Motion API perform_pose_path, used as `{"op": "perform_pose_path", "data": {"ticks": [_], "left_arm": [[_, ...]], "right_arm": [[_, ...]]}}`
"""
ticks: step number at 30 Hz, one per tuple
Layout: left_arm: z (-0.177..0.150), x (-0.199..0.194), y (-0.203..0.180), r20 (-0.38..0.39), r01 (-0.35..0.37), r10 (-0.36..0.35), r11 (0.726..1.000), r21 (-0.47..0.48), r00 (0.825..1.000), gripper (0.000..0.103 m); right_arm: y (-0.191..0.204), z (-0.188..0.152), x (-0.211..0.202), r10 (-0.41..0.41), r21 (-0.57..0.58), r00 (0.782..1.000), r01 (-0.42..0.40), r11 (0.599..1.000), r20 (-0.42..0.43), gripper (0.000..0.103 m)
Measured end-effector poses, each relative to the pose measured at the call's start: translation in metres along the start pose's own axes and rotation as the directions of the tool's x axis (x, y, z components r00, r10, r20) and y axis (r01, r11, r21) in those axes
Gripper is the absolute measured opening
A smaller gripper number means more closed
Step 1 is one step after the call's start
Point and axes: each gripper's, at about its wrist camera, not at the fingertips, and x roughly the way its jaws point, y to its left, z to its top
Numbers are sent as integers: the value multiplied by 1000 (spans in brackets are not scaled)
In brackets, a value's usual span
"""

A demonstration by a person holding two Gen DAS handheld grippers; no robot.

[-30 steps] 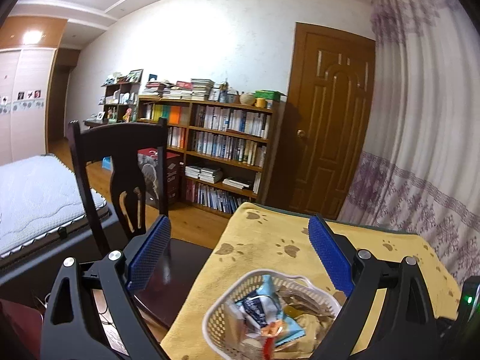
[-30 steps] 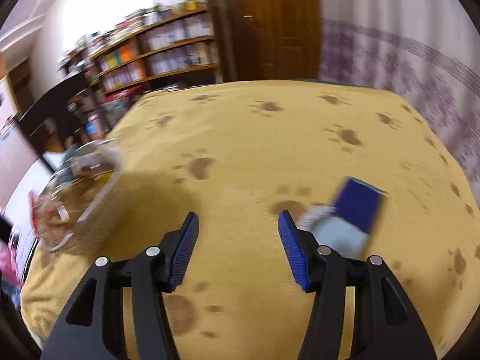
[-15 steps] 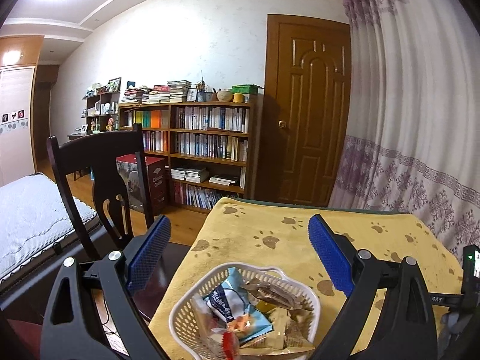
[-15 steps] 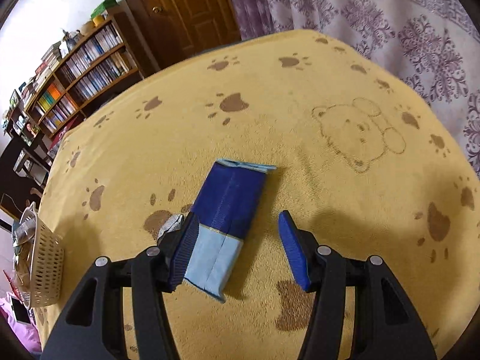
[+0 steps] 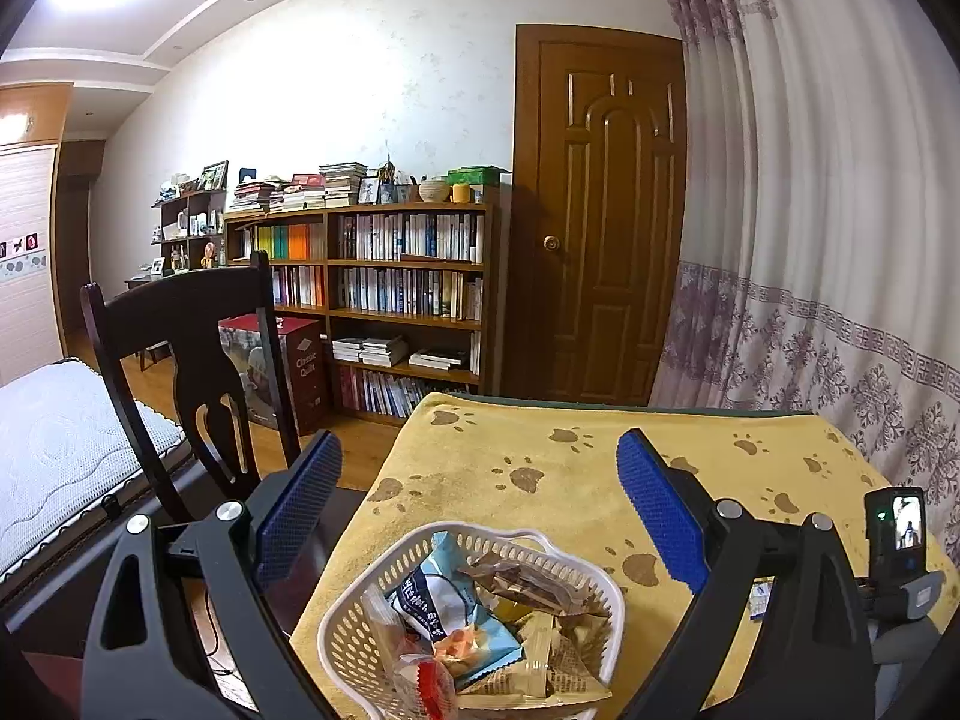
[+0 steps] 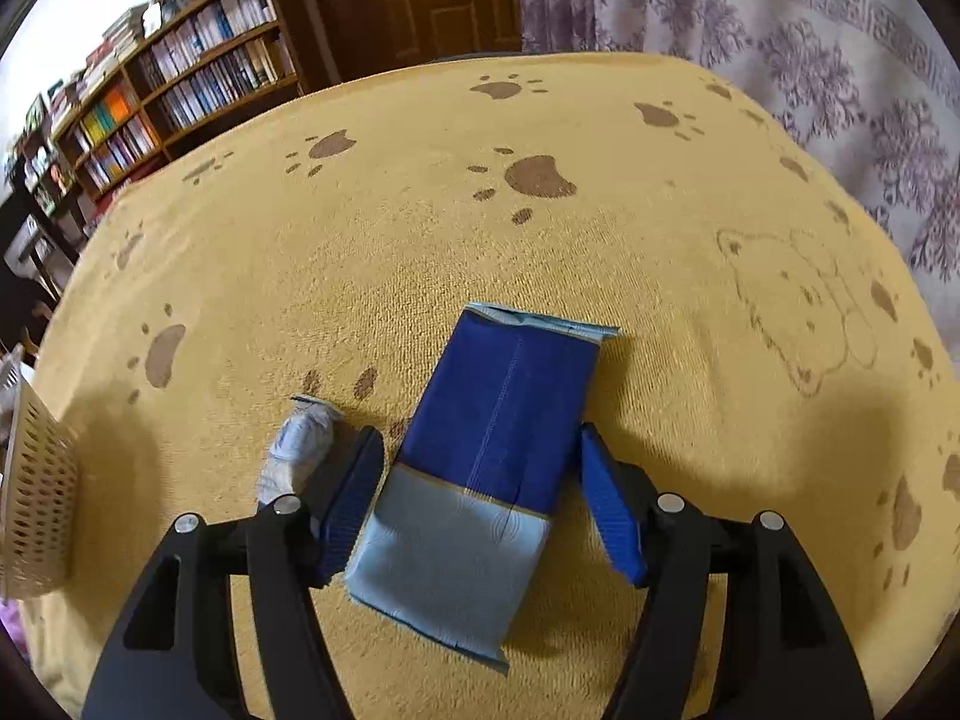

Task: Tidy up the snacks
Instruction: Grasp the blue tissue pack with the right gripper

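- Our right gripper is down low over the tabletop, jaws spread, straddling the blue snack packet that lies flat on the yellow paw-print cloth.
- The blue pads sit either side of the packet's lower half; the left one looks right against its edge, the right one stands just clear, so nothing is pinched.
- The packet is dark blue at its far end and pale blue at the near end, lying a little askew.
- A small crumpled pale wrapper rests just beside the left pad, outside the jaws.
- Over at the tabletop's left edge we catch the wall of the white basket.
- Our left gripper hangs above that basket, jaws wide apart and holding nothing.
- The basket sits near the tabletop's left edge, heaped with snack packets, blue, brown and tan among them.
- Beyond it stand a dark wooden chair, a bookshelf and a brown door.
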Motion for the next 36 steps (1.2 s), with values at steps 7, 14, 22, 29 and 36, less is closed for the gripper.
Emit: {"op": "perform_pose_path", "data": {"ticks": [7,14,22,29,36], "left_arm": [[-2,1,-16,-5,22,-22,999,43,1000,94],[-9,5,-43,-30,83,-81,995,63,996,94],[-29,14,-85,-77,141,-135,987,76,988,94],[-66,36,-138,-175,197,-169,968,158,970,94],[-110,71,-196,-344,344,-249,906,247,905,81]], "right_arm": [[-8,-10,-7,-12,-43,999,14,999,38,54],[-40,-32,-20,-31,-55,996,35,998,83,52],[-65,-51,-29,-9,-74,989,20,997,148,52],[-69,-49,-29,-1,-96,989,15,995,148,51],[-73,-45,-26,18,-106,989,-2,994,147,54]]}}
